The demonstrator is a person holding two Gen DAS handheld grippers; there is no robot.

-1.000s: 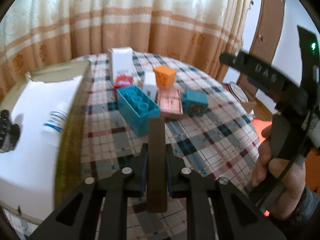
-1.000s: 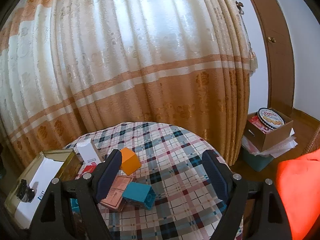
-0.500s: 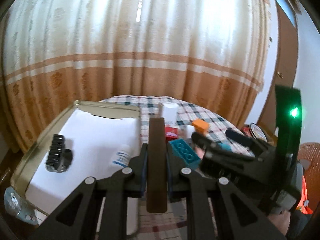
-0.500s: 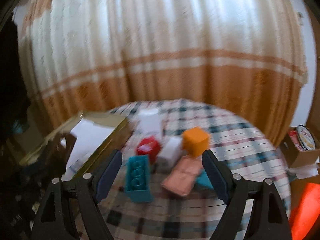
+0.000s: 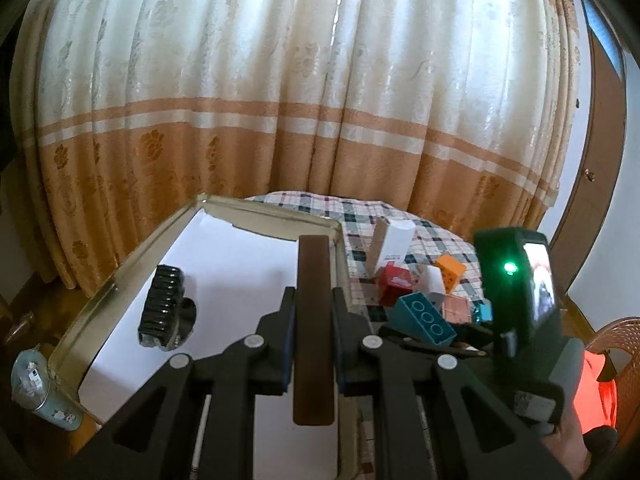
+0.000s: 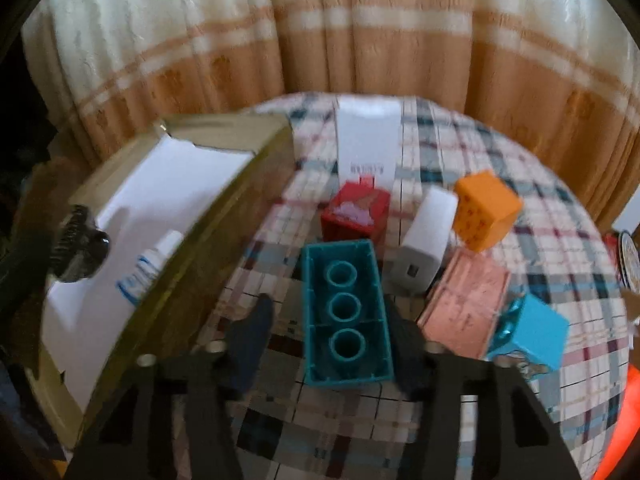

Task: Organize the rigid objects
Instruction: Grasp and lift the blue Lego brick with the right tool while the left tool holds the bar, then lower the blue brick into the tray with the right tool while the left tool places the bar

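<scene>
We grasp a brown bar (image 5: 314,328) in our left tool (image 5: 314,312) above the tin tray (image 5: 276,222), while our released right tool (image 6: 328,340) straddles the teal brick (image 6: 346,312) on the surface (image 6: 460,148).

Tin wall (image 6: 224,216) left — white charger (image 6: 424,256) right

The right gripper (image 6: 326,336) stands spread, its fingers (image 6: 250,338) either side of a teal block (image 6: 344,316); a pink box (image 6: 466,304) lies right of them.
</scene>
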